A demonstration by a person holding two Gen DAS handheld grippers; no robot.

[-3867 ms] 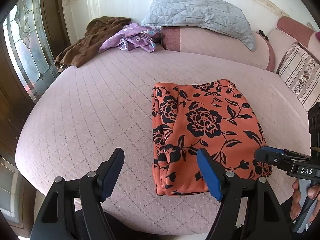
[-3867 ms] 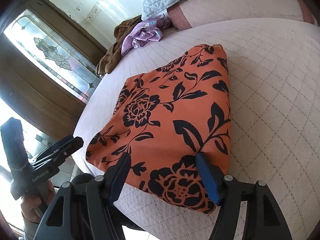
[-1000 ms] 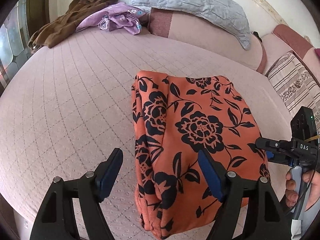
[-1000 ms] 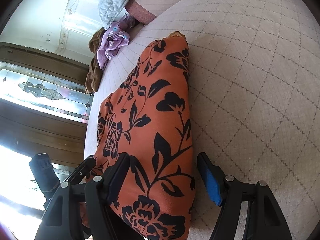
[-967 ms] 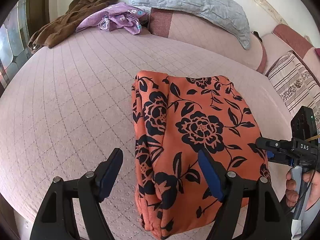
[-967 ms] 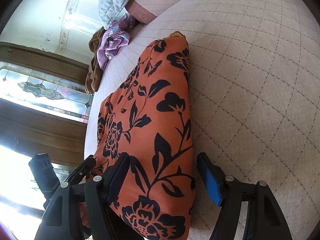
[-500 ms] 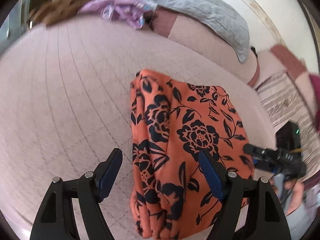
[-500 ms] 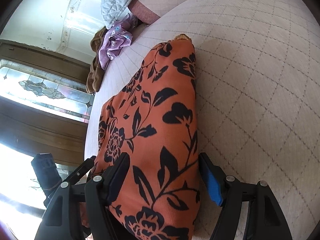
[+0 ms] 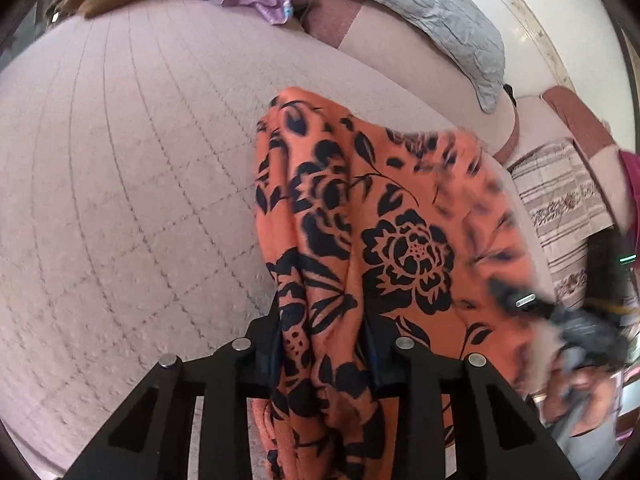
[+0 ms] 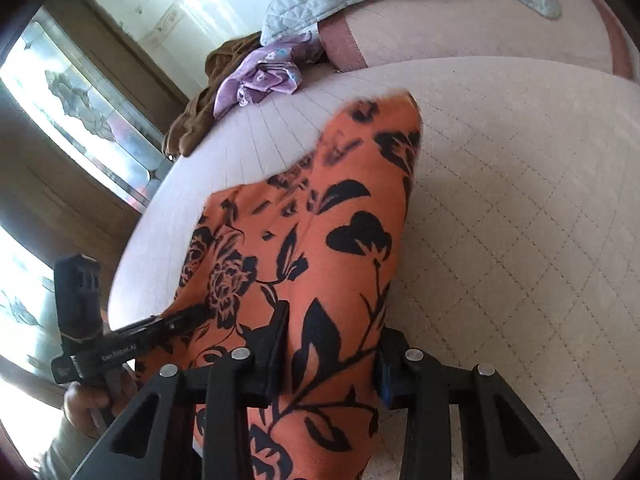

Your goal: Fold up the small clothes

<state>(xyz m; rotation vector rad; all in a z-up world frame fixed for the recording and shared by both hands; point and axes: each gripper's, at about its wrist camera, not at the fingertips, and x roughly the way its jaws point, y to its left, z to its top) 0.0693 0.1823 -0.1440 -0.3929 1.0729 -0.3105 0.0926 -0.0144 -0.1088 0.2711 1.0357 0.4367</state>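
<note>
Bright daylight floods in through the window (image 10: 76, 120) at left, blown out near it. Strong fisheye bending and dark corners; the right gripper (image 9: 520, 304) is motion-blurred.

Orange garment (image 9: 400, 208) with black floral print; pink quilted bedspread (image 9: 120, 200)
</note>
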